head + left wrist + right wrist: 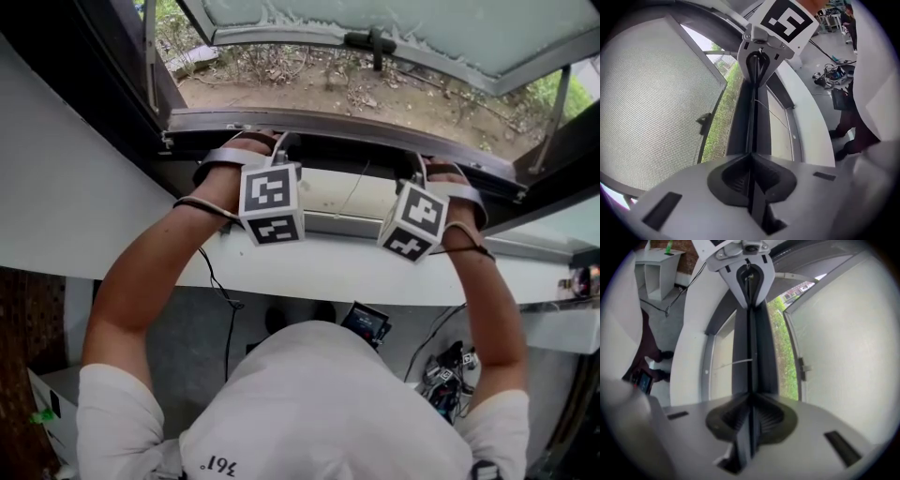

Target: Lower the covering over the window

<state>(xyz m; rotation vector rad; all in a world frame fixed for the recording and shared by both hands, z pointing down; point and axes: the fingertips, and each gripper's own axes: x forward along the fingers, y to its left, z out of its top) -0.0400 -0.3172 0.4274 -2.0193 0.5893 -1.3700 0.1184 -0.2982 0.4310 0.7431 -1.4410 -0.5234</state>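
- Gripping from both ends, the left gripper (751, 161) and right gripper (751, 404) each have their jaws pinched narrow on the thin dark rail (347, 139) of the covering.
- That rail runs across the full width of the window opening, and each gripper view shows it stretching straight to the other gripper.
- It lies at the near, lower edge of the opening, just beyond a cream strip (328, 192), which in turn borders the white sill (328, 267).
- Its left end meets the dark side frame (122, 56), and the far right end reaches the opposite corner.
- The left gripper holds in from the left corner and the right one in from the right, with bare rail between them.
- Beyond the rail the pane (422, 28) stands swung outward, its handle (373, 42) well clear, with open ground below it.
- Both forearms reach over the sill, the person's body close against its near edge.
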